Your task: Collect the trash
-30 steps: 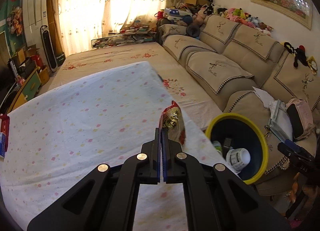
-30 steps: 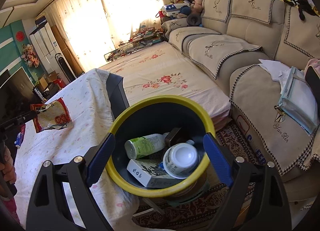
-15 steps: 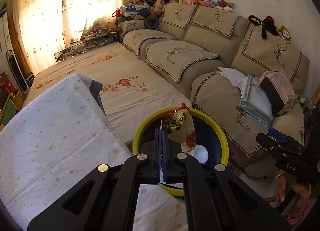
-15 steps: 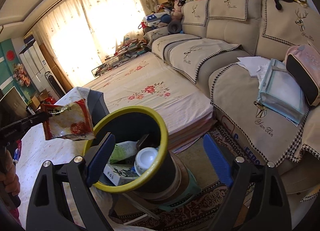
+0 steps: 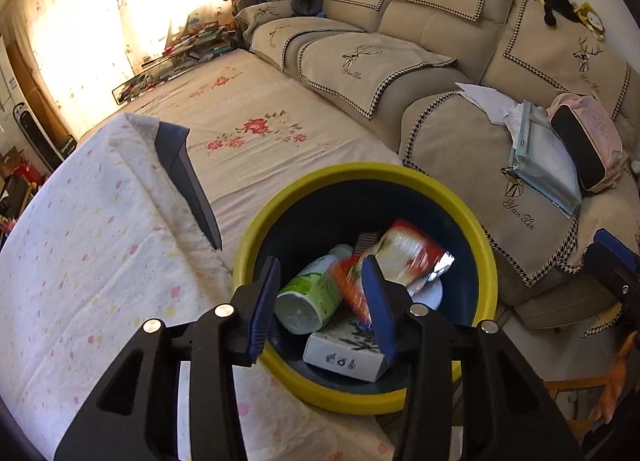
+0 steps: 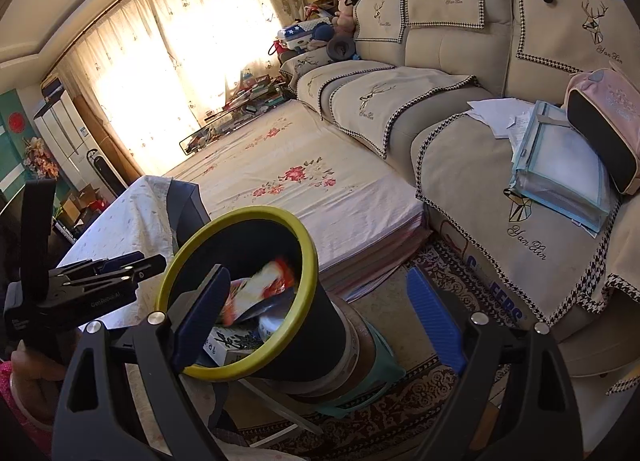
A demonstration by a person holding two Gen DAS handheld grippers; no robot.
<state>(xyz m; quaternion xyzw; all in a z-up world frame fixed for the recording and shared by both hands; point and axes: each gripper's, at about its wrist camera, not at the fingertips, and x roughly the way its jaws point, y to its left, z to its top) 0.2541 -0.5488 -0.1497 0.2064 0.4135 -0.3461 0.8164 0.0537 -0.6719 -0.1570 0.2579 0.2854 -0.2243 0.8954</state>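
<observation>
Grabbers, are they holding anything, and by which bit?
Nothing is held. The left gripper has just opened above the bin, and the snack bag is loose inside. The right gripper is open and empty.

Black tool (image 5: 320,301) frames, blue pads (image 5: 264,301), silver screws; possibly pink sleeve (image 6: 24,425).

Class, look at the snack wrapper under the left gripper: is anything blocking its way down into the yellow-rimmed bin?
Nothing visible does. The left gripper has just been opening, and the snack wrapper is already inside the bin's open mouth, above the bottle and carton.
</observation>
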